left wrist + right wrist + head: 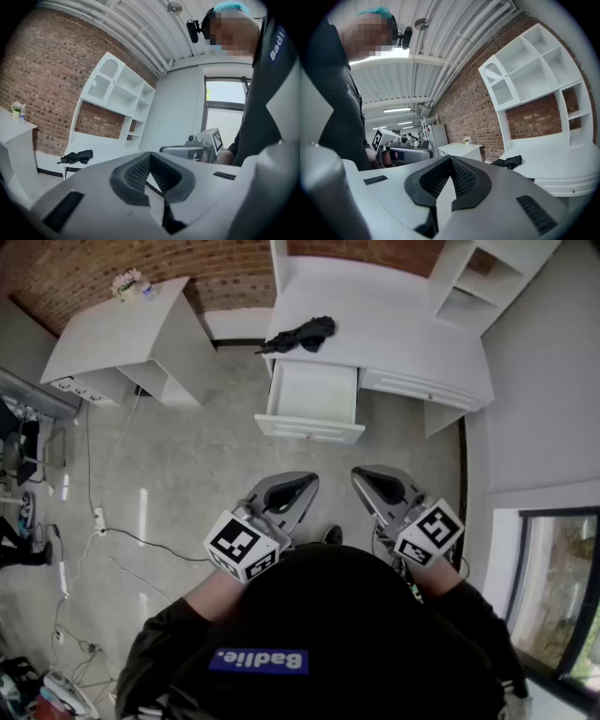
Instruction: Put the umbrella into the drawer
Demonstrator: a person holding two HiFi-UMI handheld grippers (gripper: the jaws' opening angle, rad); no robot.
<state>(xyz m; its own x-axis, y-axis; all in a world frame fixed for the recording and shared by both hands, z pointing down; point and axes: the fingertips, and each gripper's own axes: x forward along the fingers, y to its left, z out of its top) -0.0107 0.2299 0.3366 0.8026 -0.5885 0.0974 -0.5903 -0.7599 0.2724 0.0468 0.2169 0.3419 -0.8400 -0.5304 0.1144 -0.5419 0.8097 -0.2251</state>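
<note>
Grippers first: both are held roughly level and close to the operator's body, well short of the furniture. The left gripper (pixel 150 158) has its jaws closed tip to tip with nothing between the ribbed pads. The right gripper (pixel 450 161) shows the same condition, closed and empty. Neither touches any object.

Beyond a stretch of bare concrete floor (pixel 187 474), the drawer (pixel 311 390) stands pulled out from the white desk (pixel 403 334). Its interior is bare as far as the head view shows. The folded black umbrella (pixel 302 335) lies on the desktop just behind the drawer opening, toward the desk's left end in the head view. An open shelf unit (pixel 478 282) stands at the desk's far right, and a white side table (pixel 122 343) stands well apart to the left.

Step in hand, by judgement: approach and pick-up. Recommended procedure:
- Close the distance to the desk.
- Open one gripper's jaws wide before reaching the umbrella.
- Take the umbrella across its narrow width near mid-length so that it hangs balanced.
- Seat the pads fully before lifting, since the fabric is probably soft and will compress.
- Lift clear of the desk edge, then lower the umbrella into the drawer.
</note>
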